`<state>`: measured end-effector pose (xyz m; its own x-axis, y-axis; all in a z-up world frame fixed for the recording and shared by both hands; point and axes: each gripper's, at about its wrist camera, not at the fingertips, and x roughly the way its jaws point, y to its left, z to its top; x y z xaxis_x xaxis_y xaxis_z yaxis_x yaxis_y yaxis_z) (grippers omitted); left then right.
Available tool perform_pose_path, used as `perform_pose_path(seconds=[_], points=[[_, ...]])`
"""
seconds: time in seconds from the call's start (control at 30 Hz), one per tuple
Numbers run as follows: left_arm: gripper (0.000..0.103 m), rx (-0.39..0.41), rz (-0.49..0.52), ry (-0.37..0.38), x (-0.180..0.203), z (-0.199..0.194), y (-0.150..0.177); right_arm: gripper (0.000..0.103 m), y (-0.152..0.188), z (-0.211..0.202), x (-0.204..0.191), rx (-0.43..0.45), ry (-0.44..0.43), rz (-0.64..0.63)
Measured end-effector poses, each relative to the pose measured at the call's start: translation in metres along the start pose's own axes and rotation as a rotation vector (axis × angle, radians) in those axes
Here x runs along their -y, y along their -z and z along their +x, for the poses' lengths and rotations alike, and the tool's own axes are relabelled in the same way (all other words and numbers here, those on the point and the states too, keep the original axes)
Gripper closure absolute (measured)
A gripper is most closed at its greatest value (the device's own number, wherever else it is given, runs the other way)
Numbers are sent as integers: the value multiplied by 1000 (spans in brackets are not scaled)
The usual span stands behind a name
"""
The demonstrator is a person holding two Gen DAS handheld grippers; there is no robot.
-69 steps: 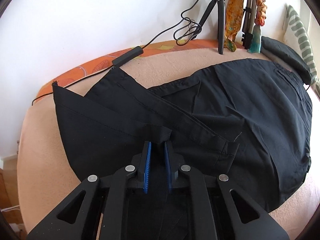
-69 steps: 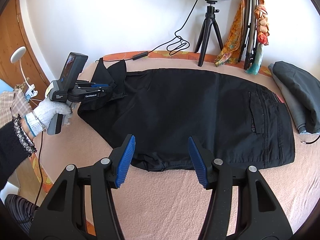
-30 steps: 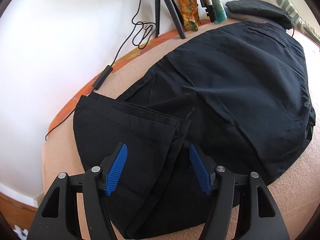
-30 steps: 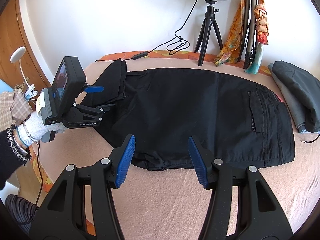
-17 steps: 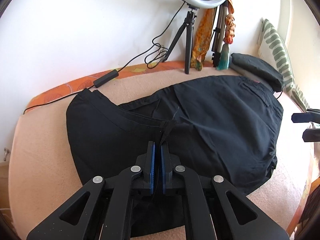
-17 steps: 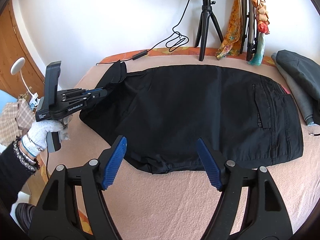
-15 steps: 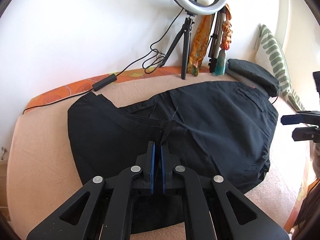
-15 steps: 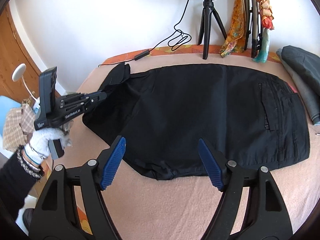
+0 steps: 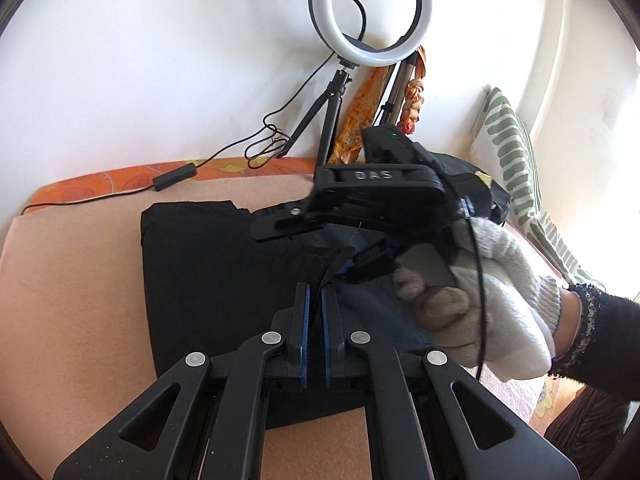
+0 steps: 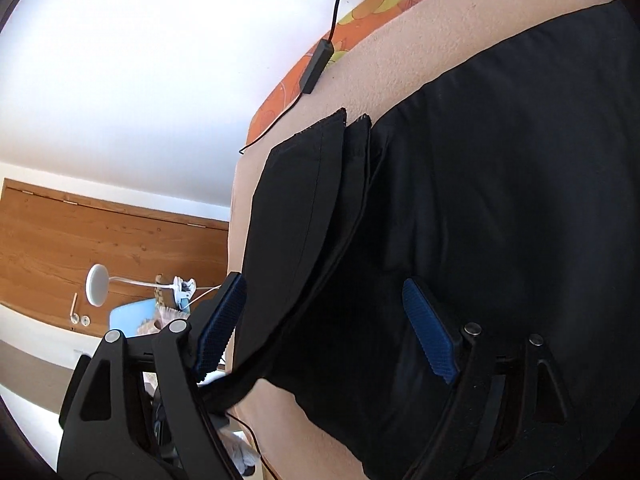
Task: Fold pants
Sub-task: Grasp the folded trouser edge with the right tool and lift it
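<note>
Blue-padded, the left tool is clenched on a hem corner of the black pants. The right tool hangs released, straddling the folded leg edge. The pants lie spread on the peach-covered bed, below a ring light.

Against the white wall I saw a ring light on a black tripod, its cable coiled on the orange-patterned bed edge. A striped pillow stood right. A wooden door appeared beyond.
</note>
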<state>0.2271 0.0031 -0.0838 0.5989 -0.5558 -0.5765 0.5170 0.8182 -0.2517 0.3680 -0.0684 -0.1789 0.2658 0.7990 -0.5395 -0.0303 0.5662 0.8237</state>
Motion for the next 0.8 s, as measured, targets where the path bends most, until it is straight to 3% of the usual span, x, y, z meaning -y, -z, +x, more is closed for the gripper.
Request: perform_pose_path(seconds=[0.1, 0.2, 0.23, 0.27, 0.33, 0.57, 0.63, 0.7, 0.8], points=[[99, -14, 13, 8, 6, 3, 1, 21, -8, 6, -8, 24, -30, 16], [99, -39, 35, 19, 15, 8, 5, 41, -10, 4, -21, 37, -4, -22], [99, -46, 46, 19, 19, 10, 6, 53, -9, 3, -27, 36, 37, -48], [99, -52, 56, 22, 22, 12, 7, 71, -8, 3, -31, 30, 75, -76], [99, -57, 58, 40, 28, 14, 8, 93, -3, -2, -39, 35, 151, -136], [99, -75, 62, 137, 58, 21, 0, 98, 7, -58, -52, 121, 277, -247], [91, -80, 62, 151, 65, 15, -3, 98, 2, -78, -49, 140, 315, -274], [73, -70, 67, 162, 71, 4, -5, 98, 0, -95, -42, 152, 332, -270], [64, -44, 96, 103, 71, -12, -5, 98, 0, -117, -26, 166, 365, -256]])
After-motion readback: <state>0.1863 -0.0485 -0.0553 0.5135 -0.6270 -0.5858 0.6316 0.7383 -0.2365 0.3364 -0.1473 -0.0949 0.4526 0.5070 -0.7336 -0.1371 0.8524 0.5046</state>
